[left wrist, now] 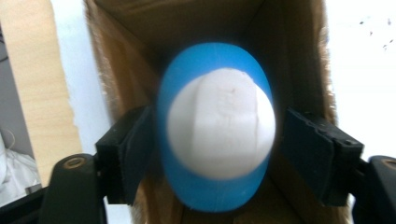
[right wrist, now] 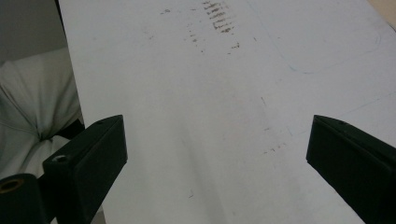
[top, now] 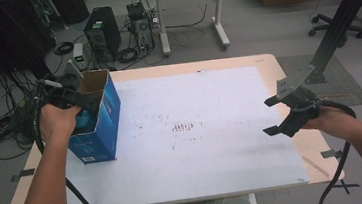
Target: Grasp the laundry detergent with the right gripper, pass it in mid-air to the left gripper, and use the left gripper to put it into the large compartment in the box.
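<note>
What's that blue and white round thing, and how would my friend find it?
Start at the white sheet on the table, then look to its left edge for the tall blue cardboard box. In its open mouth, between the left gripper's jaws, sits an egg-shaped object, blue with a big white patch.

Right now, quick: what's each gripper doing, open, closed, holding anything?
Left gripper: jaws either side of the blue and white ball in the box; right jaw shows a gap, so grip cannot be told.
Right gripper: open, holding nothing, above the white mat.

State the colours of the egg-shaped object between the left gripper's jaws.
Blue, with a white face; the object shows best in the left gripper view.
</note>
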Tool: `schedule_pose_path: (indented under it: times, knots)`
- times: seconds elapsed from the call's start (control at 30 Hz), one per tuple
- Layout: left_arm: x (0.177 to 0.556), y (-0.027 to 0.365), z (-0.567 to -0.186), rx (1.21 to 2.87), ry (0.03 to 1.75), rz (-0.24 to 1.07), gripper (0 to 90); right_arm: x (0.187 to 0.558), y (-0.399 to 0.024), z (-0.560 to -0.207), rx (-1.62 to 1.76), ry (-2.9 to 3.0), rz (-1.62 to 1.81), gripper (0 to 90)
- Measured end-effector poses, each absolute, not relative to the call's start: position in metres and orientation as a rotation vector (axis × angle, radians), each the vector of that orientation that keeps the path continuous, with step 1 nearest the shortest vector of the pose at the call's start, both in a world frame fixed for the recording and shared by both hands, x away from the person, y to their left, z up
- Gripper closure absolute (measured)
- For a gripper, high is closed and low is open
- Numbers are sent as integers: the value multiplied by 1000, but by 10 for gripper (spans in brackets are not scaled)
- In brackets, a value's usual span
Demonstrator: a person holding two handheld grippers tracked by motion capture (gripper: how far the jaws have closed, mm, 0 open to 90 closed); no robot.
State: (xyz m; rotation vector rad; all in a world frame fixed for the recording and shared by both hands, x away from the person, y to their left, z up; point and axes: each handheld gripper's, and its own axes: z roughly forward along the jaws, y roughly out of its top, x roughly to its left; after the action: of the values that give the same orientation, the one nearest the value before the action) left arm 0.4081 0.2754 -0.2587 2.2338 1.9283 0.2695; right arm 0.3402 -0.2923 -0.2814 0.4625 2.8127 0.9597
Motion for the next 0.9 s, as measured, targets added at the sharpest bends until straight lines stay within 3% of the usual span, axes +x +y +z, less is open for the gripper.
schedule_pose_path:
  times: [0.57, 0.9]
  knots:
    - [393, 268, -217, 2228, 1807, 291, 119, 333, -293, -274, 456, 2803, 958, 49]
    - [386, 248, -193, 2276, 1693, 322, 83, 332, -294, -271, 464, 2795, 964, 50]
